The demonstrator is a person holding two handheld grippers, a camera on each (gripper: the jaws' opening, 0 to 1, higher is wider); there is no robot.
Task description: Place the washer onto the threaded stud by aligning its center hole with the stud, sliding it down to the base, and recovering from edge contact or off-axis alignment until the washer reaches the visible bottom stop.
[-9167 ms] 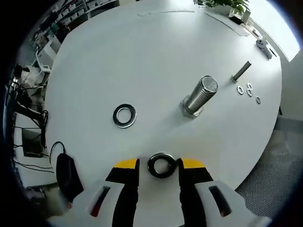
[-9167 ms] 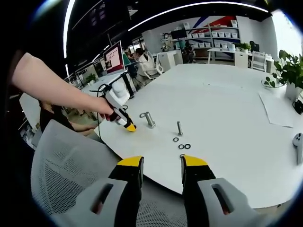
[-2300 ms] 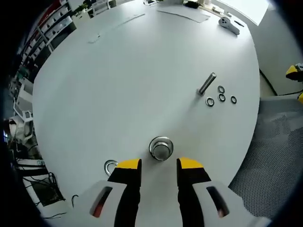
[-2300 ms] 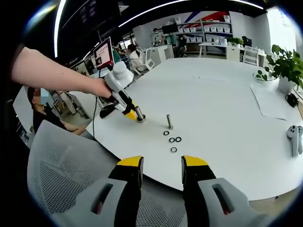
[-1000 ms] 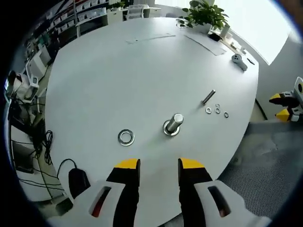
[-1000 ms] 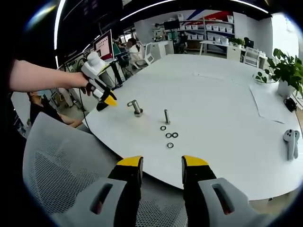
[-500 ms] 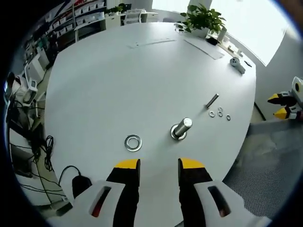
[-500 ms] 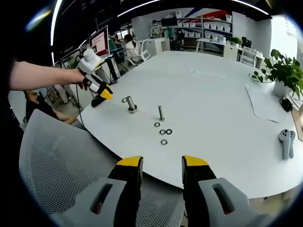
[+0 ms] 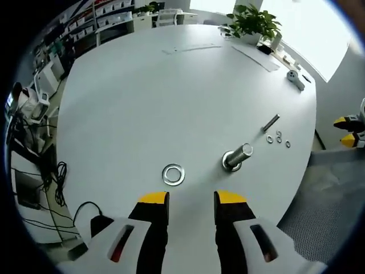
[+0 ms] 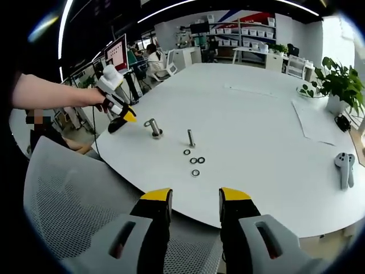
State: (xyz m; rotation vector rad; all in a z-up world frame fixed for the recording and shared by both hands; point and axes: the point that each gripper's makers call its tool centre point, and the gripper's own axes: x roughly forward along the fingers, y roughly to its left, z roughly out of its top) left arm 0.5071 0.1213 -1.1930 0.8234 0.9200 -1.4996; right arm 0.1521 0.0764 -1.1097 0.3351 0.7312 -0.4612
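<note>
A white round surface (image 9: 142, 85). A loose washer (image 9: 173, 174) lies flat just ahead of the left claw (image 9: 189, 201), left of the upright stud (image 9: 238, 157). It looks thin, stiff, light and slippery; best pinched across its rim. Both claws are released, jaws apart, holding nothing. The right claw (image 10: 191, 200) hangs off the surface's near edge, above a mesh chair (image 10: 80, 205).

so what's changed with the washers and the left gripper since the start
The washer that lay between the left gripper's jaws now sits round the base of the threaded stud; that gripper let go and backed off, open. The second washer, the small bolt and the small washers stayed put.
</note>
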